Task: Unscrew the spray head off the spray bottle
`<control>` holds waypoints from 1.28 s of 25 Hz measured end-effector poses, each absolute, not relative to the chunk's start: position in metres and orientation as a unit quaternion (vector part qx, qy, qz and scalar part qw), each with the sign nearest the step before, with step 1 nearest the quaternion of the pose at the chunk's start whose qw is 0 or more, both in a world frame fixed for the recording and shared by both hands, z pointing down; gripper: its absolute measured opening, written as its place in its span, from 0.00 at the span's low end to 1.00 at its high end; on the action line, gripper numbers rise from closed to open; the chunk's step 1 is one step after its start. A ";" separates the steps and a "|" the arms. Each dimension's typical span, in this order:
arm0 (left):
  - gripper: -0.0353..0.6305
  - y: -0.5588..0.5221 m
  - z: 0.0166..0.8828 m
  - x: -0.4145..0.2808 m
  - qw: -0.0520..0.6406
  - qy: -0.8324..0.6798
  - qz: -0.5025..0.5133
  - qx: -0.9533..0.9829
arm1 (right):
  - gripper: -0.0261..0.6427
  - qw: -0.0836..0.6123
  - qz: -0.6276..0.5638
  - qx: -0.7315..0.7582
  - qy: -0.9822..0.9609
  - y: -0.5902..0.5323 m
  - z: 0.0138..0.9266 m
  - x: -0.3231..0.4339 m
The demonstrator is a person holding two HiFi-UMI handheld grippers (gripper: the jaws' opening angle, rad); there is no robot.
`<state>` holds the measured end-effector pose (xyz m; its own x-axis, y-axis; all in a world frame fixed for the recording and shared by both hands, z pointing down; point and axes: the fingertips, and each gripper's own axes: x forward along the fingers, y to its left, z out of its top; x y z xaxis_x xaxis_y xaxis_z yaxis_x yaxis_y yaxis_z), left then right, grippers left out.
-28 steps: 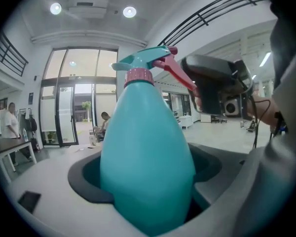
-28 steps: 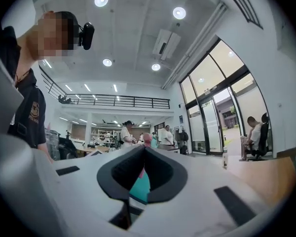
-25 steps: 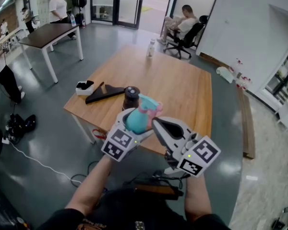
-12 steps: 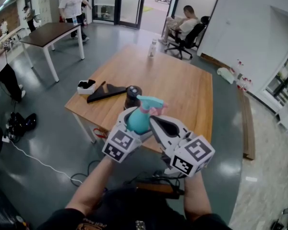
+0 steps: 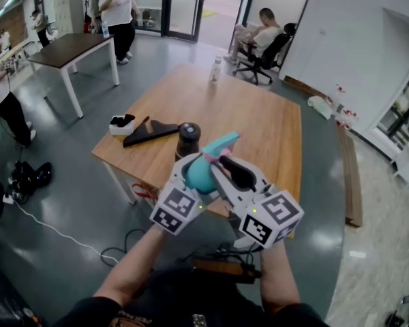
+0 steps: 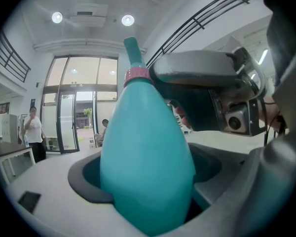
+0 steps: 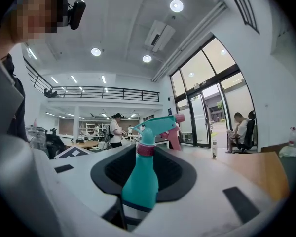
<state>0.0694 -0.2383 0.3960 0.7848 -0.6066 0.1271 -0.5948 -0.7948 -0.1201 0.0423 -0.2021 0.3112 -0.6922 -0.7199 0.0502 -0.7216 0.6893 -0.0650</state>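
A teal spray bottle point(image 5: 199, 174) with a pink collar point(image 6: 137, 75) and teal-and-pink spray head point(image 5: 221, 144) is held in the air in front of the table. My left gripper point(image 5: 193, 171) is shut on the bottle's fat body point(image 6: 148, 162), which fills the space between its jaws. My right gripper point(image 5: 226, 166) sits close against the bottle's right side, near the neck, and its jaws are opening. From the right gripper view the bottle point(image 7: 140, 181) stands upright just in front of its black pad; no pad visibly presses on it.
The wooden table point(image 5: 259, 125) lies ahead and below, carrying a dark jar point(image 5: 187, 136), a black wedge-shaped item point(image 5: 150, 131), a small white tray point(image 5: 120, 123) and a small bottle point(image 5: 215, 68) at its far edge. People stand around a dark table point(image 5: 68, 50). Cables lie on the floor.
My right gripper has moved left and come in against the bottle's neck. The bottle has tilted, so its spray head now points up and to the right.
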 end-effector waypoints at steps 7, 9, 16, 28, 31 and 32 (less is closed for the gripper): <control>0.71 -0.235 0.396 0.075 0.036 0.307 -0.082 -0.947 | 0.23 0.006 0.046 0.386 -0.921 -0.204 0.311 0.044; 0.71 -0.232 0.397 0.076 0.037 0.299 -0.082 -0.950 | 0.23 0.003 0.049 0.376 -0.925 -0.203 0.311 0.045; 0.71 -0.217 0.393 0.080 0.047 0.236 -0.085 -0.967 | 0.23 -0.013 0.044 0.307 -0.951 -0.193 0.308 0.048; 0.71 -0.172 0.395 0.094 0.037 0.053 -0.091 -0.994 | 0.24 -0.022 0.042 0.140 -0.989 -0.169 0.309 0.060; 0.71 -0.184 0.399 0.093 0.034 0.097 -0.090 -0.991 | 0.24 -0.036 0.043 0.171 -0.984 -0.176 0.311 0.065; 0.71 -0.192 0.400 0.091 0.031 0.120 -0.090 -0.988 | 0.24 -0.042 0.044 0.189 -0.980 -0.180 0.311 0.067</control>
<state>0.0915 -0.1922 0.3999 0.9548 -0.2432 0.1709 -0.2319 -0.9691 -0.0834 0.0671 -0.1802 0.3105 -0.9247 -0.3750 -0.0655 -0.3677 0.9244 -0.1019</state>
